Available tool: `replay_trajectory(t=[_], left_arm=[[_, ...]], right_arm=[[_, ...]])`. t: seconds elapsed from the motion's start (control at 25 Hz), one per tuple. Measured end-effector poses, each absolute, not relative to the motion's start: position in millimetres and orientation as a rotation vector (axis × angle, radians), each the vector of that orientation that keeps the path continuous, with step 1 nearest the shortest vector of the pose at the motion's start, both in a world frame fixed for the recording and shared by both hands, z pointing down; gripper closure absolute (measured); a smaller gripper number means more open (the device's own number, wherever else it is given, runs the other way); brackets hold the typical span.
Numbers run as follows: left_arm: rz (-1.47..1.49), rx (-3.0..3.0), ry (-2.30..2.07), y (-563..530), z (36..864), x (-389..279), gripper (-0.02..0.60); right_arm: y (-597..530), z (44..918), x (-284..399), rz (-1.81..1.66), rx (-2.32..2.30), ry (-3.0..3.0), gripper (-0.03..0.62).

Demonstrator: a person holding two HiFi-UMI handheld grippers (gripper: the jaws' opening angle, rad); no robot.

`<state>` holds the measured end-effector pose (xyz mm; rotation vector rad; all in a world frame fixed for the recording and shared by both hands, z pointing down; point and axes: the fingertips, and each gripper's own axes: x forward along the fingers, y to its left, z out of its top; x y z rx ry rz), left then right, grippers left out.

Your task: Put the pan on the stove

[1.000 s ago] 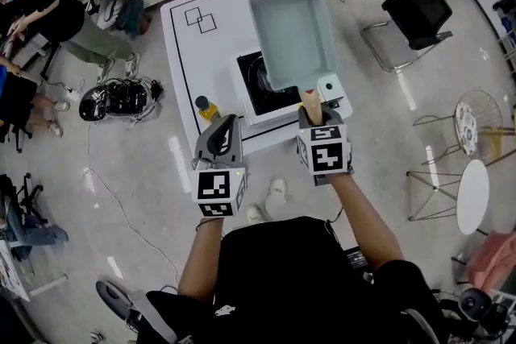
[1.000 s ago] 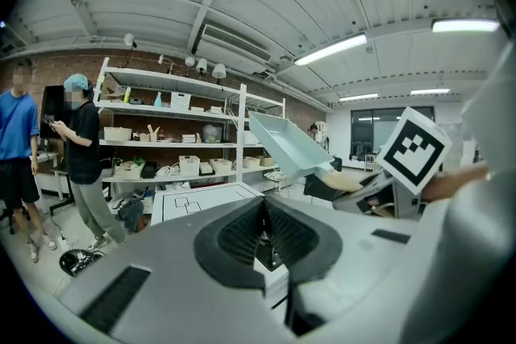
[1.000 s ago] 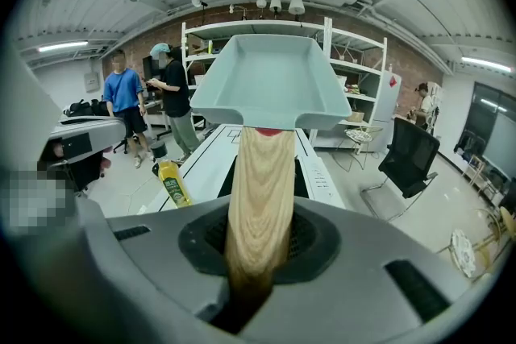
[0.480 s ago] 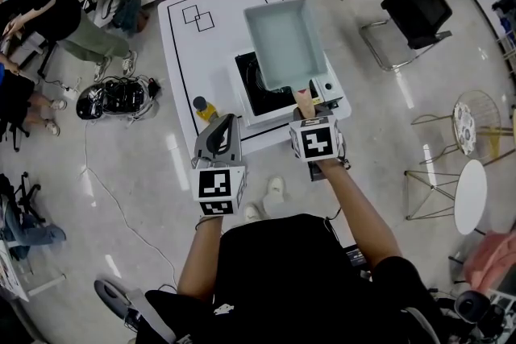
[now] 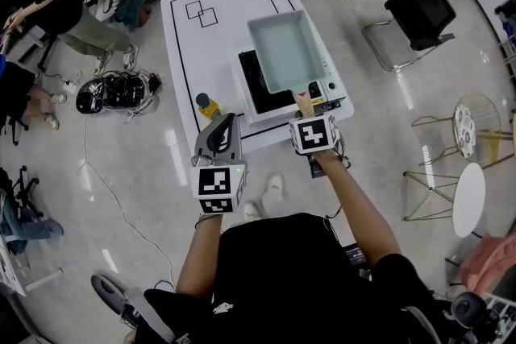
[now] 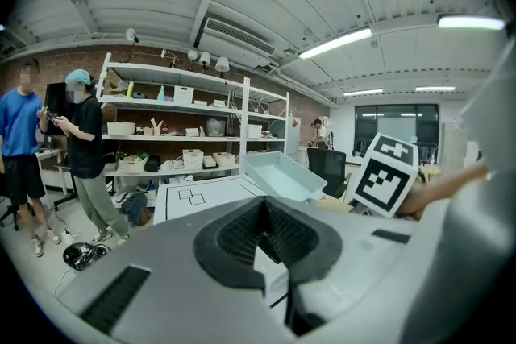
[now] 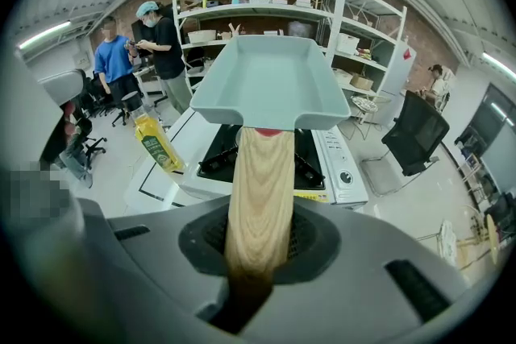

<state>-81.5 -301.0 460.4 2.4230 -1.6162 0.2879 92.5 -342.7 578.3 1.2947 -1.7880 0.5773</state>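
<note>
The right claw (image 7: 260,242) is closed on the wooden handle (image 7: 260,181) of the pan (image 7: 270,80); the handle is pressed between the two dark pads and runs straight out ahead of the jaws. No brand or writing is seen on handle or pan. A black-and-white square pattern, not lettering, is carried on the marker cube (image 5: 313,134) at the back of this claw.

The pan is rectangular, pale grey-blue, with raised sloping walls and a flat floor. A thin red collar is seen where the light-grained handle joins it. It is held just ahead of and above the claw, over the stove (image 7: 214,157), with the black burner grate showing beneath it. In the head view the pan (image 5: 286,51) covers most of the stove (image 5: 256,84).

To the right of the claw, the stove's white control panel (image 7: 345,173) is seen with a round knob; its markings are too small to be read. To the left, a yellow bottle (image 7: 155,142) is stood on the white table (image 5: 210,52); its green label cannot be read. Two overlapping squares (image 5: 201,14) are drawn on the far tabletop.

The left claw (image 6: 266,230) is held near the table's front edge with its jaws together and nothing between them.
</note>
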Motion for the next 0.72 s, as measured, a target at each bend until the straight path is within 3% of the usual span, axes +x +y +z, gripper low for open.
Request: replay_trajectory(t=[0.72], left_arm=[[0.303,2.405,-1.626,-304,469,-86,0.571]], right_arm=[[-333,616,98,0.649,1.227,-1.688,0.539]])
